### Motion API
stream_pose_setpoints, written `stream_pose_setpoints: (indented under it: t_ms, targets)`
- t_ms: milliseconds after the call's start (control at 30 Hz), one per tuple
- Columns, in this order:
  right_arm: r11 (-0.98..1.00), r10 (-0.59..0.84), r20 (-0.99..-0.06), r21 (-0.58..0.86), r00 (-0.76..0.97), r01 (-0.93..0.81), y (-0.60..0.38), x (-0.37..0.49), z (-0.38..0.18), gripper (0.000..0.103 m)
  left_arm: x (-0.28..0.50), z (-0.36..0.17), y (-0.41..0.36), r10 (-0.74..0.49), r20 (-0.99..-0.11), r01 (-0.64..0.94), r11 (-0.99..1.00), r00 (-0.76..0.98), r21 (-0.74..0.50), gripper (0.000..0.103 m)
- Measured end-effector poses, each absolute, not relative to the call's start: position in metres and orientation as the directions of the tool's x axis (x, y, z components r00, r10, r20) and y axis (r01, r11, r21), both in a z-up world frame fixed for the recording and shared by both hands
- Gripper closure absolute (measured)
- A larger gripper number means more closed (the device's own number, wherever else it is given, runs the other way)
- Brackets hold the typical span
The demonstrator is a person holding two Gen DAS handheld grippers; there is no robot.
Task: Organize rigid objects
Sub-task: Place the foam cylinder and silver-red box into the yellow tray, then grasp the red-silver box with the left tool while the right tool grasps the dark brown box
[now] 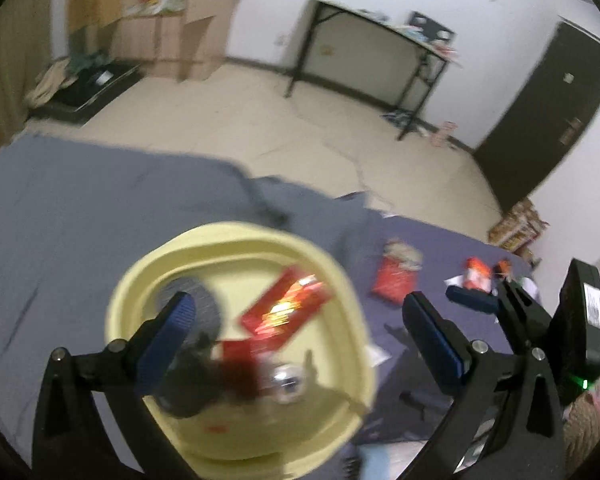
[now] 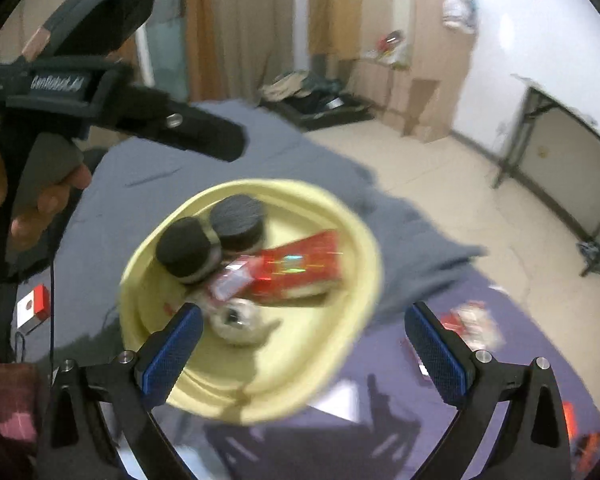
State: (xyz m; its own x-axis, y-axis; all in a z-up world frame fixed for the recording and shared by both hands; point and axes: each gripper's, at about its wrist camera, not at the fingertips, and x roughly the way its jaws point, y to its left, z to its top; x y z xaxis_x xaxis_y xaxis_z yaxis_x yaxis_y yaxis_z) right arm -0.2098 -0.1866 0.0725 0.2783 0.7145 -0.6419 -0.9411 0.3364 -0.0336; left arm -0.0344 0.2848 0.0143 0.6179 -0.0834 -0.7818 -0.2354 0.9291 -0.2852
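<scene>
A pale yellow bowl (image 1: 340,288) (image 2: 360,240) sits on the bed and holds a red box (image 1: 288,312) (image 2: 300,268), two black-lidded jars (image 2: 236,220), a small red packet (image 2: 230,286) and a shiny round object (image 1: 286,382) (image 2: 236,322). My left gripper (image 1: 300,340) is open, above the bowl, with its left finger over the bowl. My right gripper (image 2: 302,348) is open above the bowl's near rim. The left gripper's body (image 2: 100,92) shows at the upper left of the right wrist view. The right gripper (image 1: 500,304) shows at the right of the left wrist view. Both views are blurred by motion.
The bed has a grey sheet (image 1: 80,220) and a purple one (image 2: 480,380). Red snack packets (image 1: 394,280) (image 1: 476,274) lie to the right of the bowl. A red and white box (image 2: 32,306) lies at the left. A black table (image 1: 380,52) stands by the far wall.
</scene>
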Motion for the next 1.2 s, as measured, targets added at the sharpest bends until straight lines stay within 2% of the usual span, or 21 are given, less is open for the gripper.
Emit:
stream_pose_setpoints:
  t_ms: [167, 300, 400, 500, 633, 867, 933, 967, 1000, 1033, 1100, 1200]
  targets:
    - [0.533, 0.623, -0.644, -0.067, 0.445, -0.843, -0.288, -0.136, 0.073, 0.0, 0.005, 0.027, 0.223, -0.151, -0.772, -0.113, 0.954, 0.618, -0.277, 0.0]
    - [0.734, 0.451, -0.686, -0.08, 0.571, -0.675, -0.387, -0.063, 0.048, 0.0, 0.045, 0.007, 0.175, -0.173, -0.812, -0.032, 0.973, 0.557, -0.229, 0.0]
    - [0.838, 0.345, -0.707, -0.064, 0.617, -0.542, -0.45, -0.023, 0.019, 0.0, 0.074, -0.022, 0.151, -0.141, -0.849, -0.014, 0.985, 0.509, -0.172, 0.0]
    - [0.869, 0.341, -0.696, -0.023, 0.631, -0.495, -0.472, -0.002, -0.002, 0.0, 0.097, -0.053, 0.132, -0.127, -0.882, 0.027, 0.991, 0.453, -0.129, 0.0]
    - [0.876, 0.316, -0.702, -0.044, 0.639, -0.481, -0.474, 0.014, -0.026, 0.0, 0.117, -0.084, 0.114, -0.083, -0.907, 0.092, 0.995, 0.413, -0.05, 0.0]
    - [0.851, 0.345, -0.722, -0.029, 0.599, -0.525, -0.444, 0.036, -0.051, 0.002, 0.144, -0.112, 0.106, -0.081, -0.917, 0.103, 0.994, 0.39, -0.045, 0.002]
    - [0.855, 0.36, -0.715, -0.004, 0.599, -0.518, -0.448, 0.039, -0.049, 0.01, 0.146, -0.117, 0.105, -0.099, -0.919, 0.105, 0.993, 0.382, -0.063, 0.025]
    - [0.857, 0.363, -0.711, 0.001, 0.602, -0.515, -0.45, 0.04, -0.048, 0.02, 0.145, -0.12, 0.104, -0.108, -0.92, 0.102, 0.992, 0.376, -0.075, 0.045]
    - [0.86, 0.364, -0.705, 0.004, 0.608, -0.511, -0.455, 0.041, -0.047, 0.035, 0.145, -0.122, 0.101, -0.11, -0.925, 0.098, 0.992, 0.364, -0.08, 0.044]
    - [0.862, 0.365, -0.7, 0.006, 0.613, -0.506, -0.462, 0.041, -0.046, 0.042, 0.145, -0.123, 0.099, -0.109, -0.931, 0.09, 0.993, 0.35, -0.082, 0.044]
    - [0.862, 0.374, -0.702, 0.021, 0.606, -0.507, -0.468, 0.035, -0.049, 0.046, 0.141, -0.122, 0.096, -0.128, -0.927, 0.093, 0.991, 0.354, -0.101, 0.045]
    - [0.859, 0.373, -0.695, 0.009, 0.614, -0.512, -0.471, 0.024, -0.044, 0.047, 0.132, -0.111, 0.097, -0.158, -0.919, 0.087, 0.987, 0.361, -0.136, 0.045]
